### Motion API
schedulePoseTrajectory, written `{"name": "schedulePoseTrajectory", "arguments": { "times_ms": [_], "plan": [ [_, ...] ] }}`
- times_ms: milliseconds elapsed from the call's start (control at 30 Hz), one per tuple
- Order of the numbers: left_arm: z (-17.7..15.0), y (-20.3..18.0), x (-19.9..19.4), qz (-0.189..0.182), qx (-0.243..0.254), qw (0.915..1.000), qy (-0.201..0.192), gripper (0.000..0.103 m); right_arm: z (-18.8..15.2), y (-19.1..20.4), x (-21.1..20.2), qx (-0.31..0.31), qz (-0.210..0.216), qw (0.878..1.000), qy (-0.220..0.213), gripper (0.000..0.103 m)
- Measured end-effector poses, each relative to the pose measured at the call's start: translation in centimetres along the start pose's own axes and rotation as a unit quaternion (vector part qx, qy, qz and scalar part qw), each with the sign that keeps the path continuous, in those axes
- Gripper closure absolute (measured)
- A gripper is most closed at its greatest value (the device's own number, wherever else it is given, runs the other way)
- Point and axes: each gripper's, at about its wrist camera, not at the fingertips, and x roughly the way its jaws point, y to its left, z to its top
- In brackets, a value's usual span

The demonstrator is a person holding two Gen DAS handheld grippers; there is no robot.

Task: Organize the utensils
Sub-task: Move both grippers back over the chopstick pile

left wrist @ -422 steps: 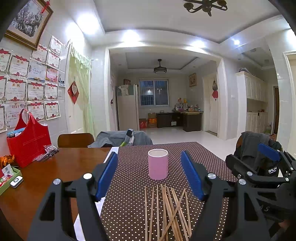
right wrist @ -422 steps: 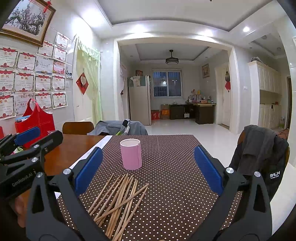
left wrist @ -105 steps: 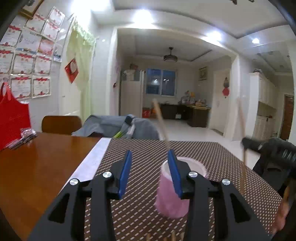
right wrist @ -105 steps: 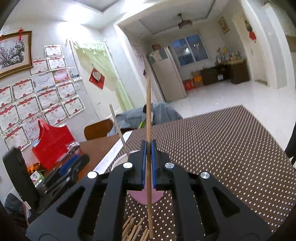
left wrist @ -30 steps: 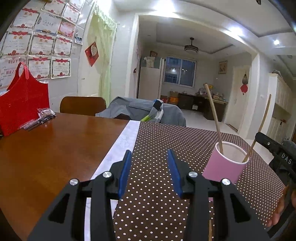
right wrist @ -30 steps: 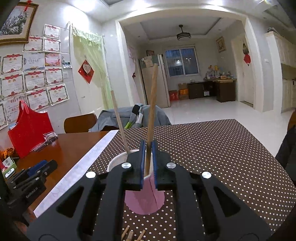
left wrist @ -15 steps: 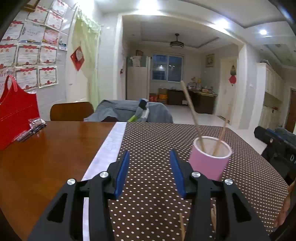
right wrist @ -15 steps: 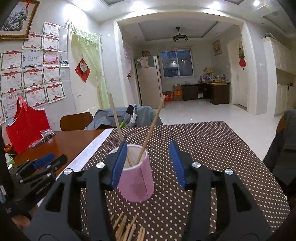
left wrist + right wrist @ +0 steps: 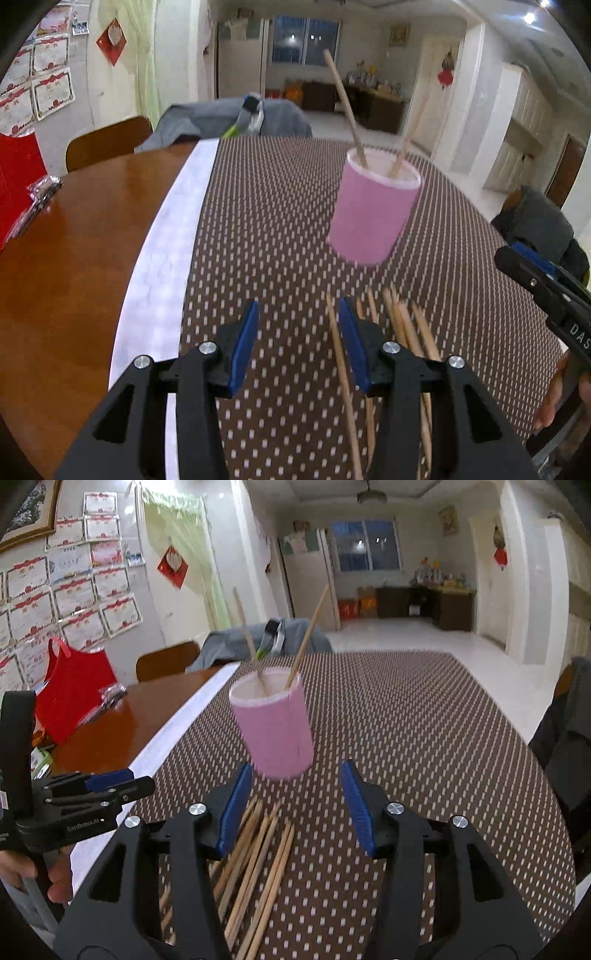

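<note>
Your right tongs (image 9: pixel 293 805) have released the second chopstick (image 9: pixel 306 635) into the cup (image 9: pixel 273 723); both tongs, left (image 9: pixel 297 341) too, now hang released, empty, over the pile (image 9: pixel 255 860).

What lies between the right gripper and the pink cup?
In the right wrist view, only dotted cloth separates the right gripper from the cup.

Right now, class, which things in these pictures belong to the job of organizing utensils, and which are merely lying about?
Belonging to the job:
pink cup, holding two chopsticks
loose chopsticks on the dotted cloth
left gripper and right gripper, both open and empty

Lying about:
red bag
grey jacket on a chair
certificates on the wall
</note>
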Motion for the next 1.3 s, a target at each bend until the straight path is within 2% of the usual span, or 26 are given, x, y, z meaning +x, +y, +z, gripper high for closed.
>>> {"name": "schedulePoseTrajectory", "arguments": {
  "times_ms": [300, 633, 900, 1067, 1300],
  "plan": [
    [-3.4, -2.2, 1.1, -0.005, 0.038, 0.9956, 0.085, 0.058, -2.9, -0.2, 0.0, 0.017, 0.024, 0.997, 0.074, 0.053],
    [-4.1, -3.1, 3.4, 0.029, 0.049, 0.9896, 0.132, 0.058, -4.6, -0.9, -0.3, 0.023, 0.035, 0.992, 0.122, 0.053],
    [-4.1, -2.6, 4.3, 0.028, 0.029, 0.9896, 0.138, 0.058, -5.1, 0.1, 2.2, 0.003, 0.035, 0.977, 0.212, 0.053],
    [-4.1, -2.5, 4.3, 0.028, 0.029, 0.9900, 0.135, 0.058, -5.8, 0.1, 3.0, -0.003, 0.024, 0.970, 0.241, 0.053],
    [-4.2, -2.5, 4.1, 0.028, 0.030, 0.9904, 0.132, 0.058, -6.4, 0.5, 3.5, -0.019, 0.007, 0.967, 0.253, 0.053]
  ]
}}
